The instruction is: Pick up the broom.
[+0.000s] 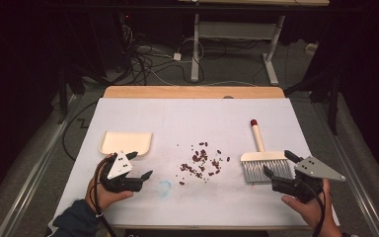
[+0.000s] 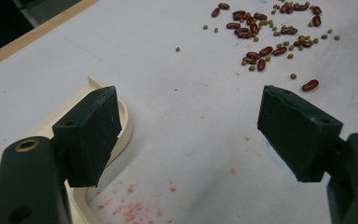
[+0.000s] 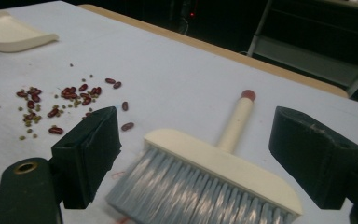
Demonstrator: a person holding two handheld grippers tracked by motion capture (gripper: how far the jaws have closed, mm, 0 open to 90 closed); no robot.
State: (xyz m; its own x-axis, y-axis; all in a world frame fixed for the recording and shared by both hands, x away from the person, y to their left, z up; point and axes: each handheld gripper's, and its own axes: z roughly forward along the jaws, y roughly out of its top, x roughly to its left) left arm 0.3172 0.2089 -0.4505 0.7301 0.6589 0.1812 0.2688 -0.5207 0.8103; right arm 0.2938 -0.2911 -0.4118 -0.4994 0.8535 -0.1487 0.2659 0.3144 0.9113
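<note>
Tongs gape empty on both sides: right gripper over the brush, left gripper just beside the dustpan; the brush looks light and stiff, bristles soft, so grip its handle; scattered beans lie between, nothing blocking.

the high view looks forward and down from above the person's side, taking in the whole tabletop from some way off. the left gripper view sits low and close behind the left tool, facing the scattered beans — the right gripper view, equally low behind the right tool, looks over the brush. all three views share the beans; the dustpan shows in each too.
</note>
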